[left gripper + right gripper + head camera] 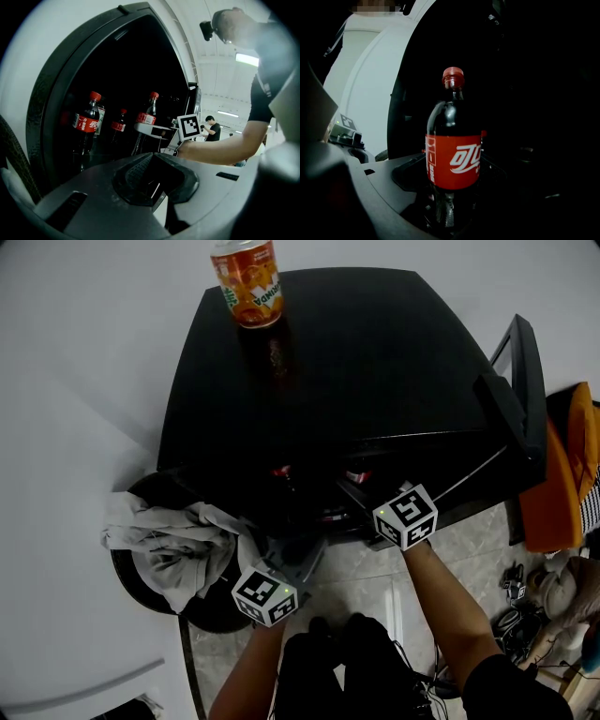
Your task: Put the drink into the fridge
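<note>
A cola bottle with a red cap and red label stands upright between the jaws of my right gripper, which is shut on it at the dark mouth of the black fridge. The left gripper view shows that same bottle held at the fridge opening, with two more cola bottles standing inside. My left gripper hangs lower and to the left of the right one, its jaws shut on nothing. In the head view both marker cubes sit before the fridge front, left gripper, right gripper.
An orange drink can stands on top of the fridge. The fridge door hangs open at the right. A round dark basket with grey cloth sits on the floor at the left. Orange fabric and cables lie right.
</note>
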Demonstrator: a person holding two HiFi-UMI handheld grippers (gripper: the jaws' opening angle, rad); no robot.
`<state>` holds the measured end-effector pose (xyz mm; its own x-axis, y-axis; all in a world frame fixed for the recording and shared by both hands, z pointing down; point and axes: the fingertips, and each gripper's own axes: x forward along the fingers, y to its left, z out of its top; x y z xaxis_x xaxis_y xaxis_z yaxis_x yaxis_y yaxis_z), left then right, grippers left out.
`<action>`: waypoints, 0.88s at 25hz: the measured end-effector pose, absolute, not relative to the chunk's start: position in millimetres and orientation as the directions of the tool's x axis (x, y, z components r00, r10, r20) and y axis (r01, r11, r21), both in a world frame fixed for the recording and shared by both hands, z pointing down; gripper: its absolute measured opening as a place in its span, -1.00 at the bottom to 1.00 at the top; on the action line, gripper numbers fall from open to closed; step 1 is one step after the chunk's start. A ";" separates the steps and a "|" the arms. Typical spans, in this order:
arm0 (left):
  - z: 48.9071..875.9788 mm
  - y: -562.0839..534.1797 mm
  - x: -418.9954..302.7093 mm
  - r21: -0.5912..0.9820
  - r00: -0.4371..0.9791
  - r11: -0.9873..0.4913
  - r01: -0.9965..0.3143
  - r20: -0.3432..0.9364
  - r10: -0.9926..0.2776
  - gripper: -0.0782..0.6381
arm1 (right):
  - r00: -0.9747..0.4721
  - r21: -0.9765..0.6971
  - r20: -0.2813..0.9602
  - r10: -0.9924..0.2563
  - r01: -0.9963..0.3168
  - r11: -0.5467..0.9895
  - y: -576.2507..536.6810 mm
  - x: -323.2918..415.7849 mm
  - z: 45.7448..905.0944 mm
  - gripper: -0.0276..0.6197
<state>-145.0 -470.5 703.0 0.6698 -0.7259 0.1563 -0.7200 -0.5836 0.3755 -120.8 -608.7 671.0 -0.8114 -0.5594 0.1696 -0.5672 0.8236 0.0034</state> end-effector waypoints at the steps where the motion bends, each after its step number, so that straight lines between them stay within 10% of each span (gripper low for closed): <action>1: 702.4 -469.8 -145.4 0.380 0.669 -0.581 -0.720 0.156 -0.727 -0.75 | -0.812 0.000 0.158 -0.562 -0.569 0.822 -609.1 -120.9 667.6 0.08; 22: 572.2 -424.6 -140.2 0.427 0.643 -0.520 -0.740 0.222 -0.733 -0.75 | -0.804 -0.120 0.187 -0.565 -0.589 0.799 -540.4 -91.5 562.8 0.08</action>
<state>-140.2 -424.6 572.2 0.6433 -0.7327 0.2221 -0.7398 -0.5202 0.4266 -91.5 -540.4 562.8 -0.8040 -0.5645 0.1868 -0.5890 0.7991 -0.1204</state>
